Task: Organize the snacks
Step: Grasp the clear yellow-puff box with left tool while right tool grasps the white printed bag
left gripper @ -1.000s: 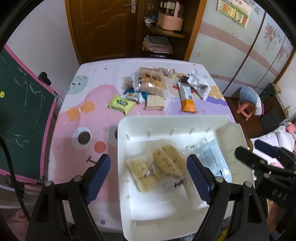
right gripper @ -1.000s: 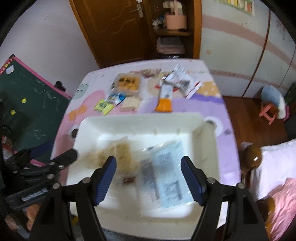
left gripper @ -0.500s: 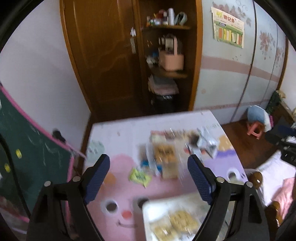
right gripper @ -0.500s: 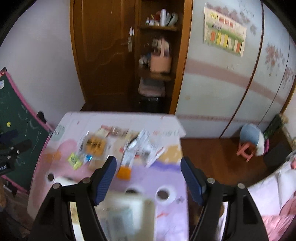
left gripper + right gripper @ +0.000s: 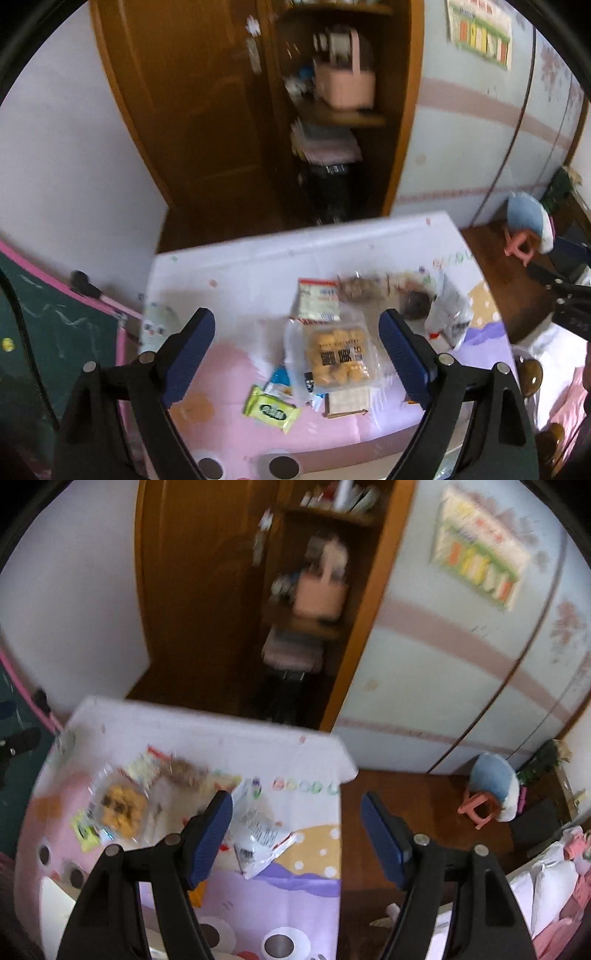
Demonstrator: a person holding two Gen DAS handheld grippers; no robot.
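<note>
- My left gripper stood wide with nothing between its pads; its jaws had just been opening further, and they framed the clear bag of yellow puffs lying on the table below and ahead of it.
- My right gripper was also wide and empty; past its left finger lay a crumpled white wrapper, while its right finger hung over bare floor beyond the table edge.
- The remaining snacks sat in a loose cluster ahead of the left gripper: a green packet near its left finger, a small cracker pack under the near end of the puff bag, a red-and-white sachet just beyond the bag, and dark wrappers further out to the right.
- The step in hand looked like reaching for the next snack; I judged the puff bag the natural pick for the left, being centred between its fingers.
- To do it well I should come down straight over the bag's middle and close gently, since the puffs would crush and the slick film could slip; I should mind the cracker pack tucked under its edge, lest it drag along.
- The right gripper would need to swing left towards the white wrapper before descending; both views were blurred, so finer detail I could not tell.
</note>
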